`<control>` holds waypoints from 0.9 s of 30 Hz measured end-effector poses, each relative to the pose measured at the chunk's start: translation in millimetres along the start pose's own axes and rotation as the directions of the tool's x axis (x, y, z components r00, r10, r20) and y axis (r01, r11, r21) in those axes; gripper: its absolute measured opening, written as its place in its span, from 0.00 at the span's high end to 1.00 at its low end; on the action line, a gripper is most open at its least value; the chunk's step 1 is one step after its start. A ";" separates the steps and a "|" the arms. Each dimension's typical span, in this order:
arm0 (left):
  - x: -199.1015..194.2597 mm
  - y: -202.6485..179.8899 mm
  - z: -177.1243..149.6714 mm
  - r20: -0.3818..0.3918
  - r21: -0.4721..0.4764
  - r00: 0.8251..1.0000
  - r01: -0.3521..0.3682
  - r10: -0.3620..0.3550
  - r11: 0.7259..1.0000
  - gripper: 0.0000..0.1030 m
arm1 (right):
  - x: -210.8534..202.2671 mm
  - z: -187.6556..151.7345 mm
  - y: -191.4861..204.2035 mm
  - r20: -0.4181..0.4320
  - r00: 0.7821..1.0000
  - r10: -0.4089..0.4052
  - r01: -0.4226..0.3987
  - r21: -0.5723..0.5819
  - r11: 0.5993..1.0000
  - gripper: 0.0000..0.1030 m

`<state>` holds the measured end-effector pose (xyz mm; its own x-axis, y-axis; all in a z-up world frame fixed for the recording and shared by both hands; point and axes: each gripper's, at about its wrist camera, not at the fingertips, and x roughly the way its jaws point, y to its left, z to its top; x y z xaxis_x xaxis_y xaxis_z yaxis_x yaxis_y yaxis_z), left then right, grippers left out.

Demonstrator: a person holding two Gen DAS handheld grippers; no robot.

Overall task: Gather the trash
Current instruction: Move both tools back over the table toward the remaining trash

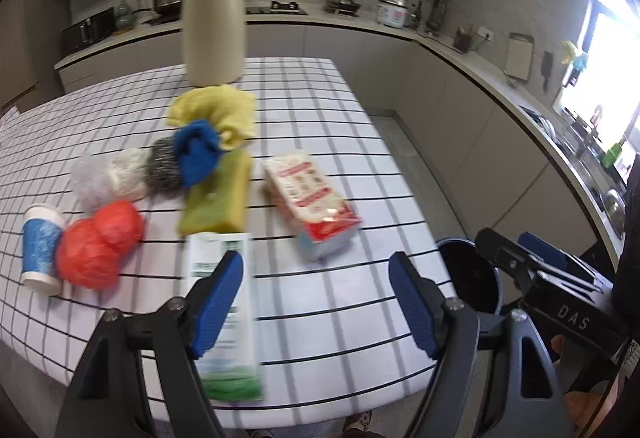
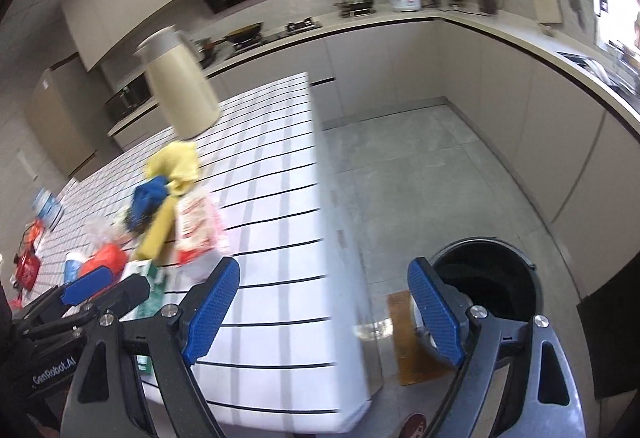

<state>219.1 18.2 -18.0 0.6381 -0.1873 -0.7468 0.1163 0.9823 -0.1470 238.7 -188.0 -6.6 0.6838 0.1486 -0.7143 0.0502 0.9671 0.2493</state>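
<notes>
Trash like the red bag (image 1: 100, 244) and paper cup (image 1: 41, 248) sits bunched on the worktop (image 1: 320, 142), the bin (image 2: 486, 278) on the floor beside it, and both tools, left tool (image 1: 316, 302) and right tool (image 2: 324, 308), are spread and empty, so a grab could knock neighbours off.

Beige kitchen cabinets (image 2: 400, 70), grey tiled floor (image 2: 420, 178), bright window (image 1: 600, 78)
</notes>
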 end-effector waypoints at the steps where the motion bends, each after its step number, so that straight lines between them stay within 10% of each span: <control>1: -1.7 9.6 -0.7 0.002 -0.011 1.000 -0.011 0.011 1.000 0.26 | 1.5 -1.2 9.2 -0.005 1.000 0.010 -0.010 -0.010 1.000 0.15; 27: -13.6 195.7 -11.9 0.013 -0.113 0.984 -0.175 0.177 0.978 0.26 | 49.8 -34.2 192.2 -0.051 0.997 0.056 -0.062 -0.129 0.990 0.13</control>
<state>224.1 212.9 -44.4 0.6588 -0.0101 -0.7523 -0.0837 0.9927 -0.0866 257.5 12.3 -16.7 0.6476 0.2131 -0.7316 -0.0868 0.9745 0.2070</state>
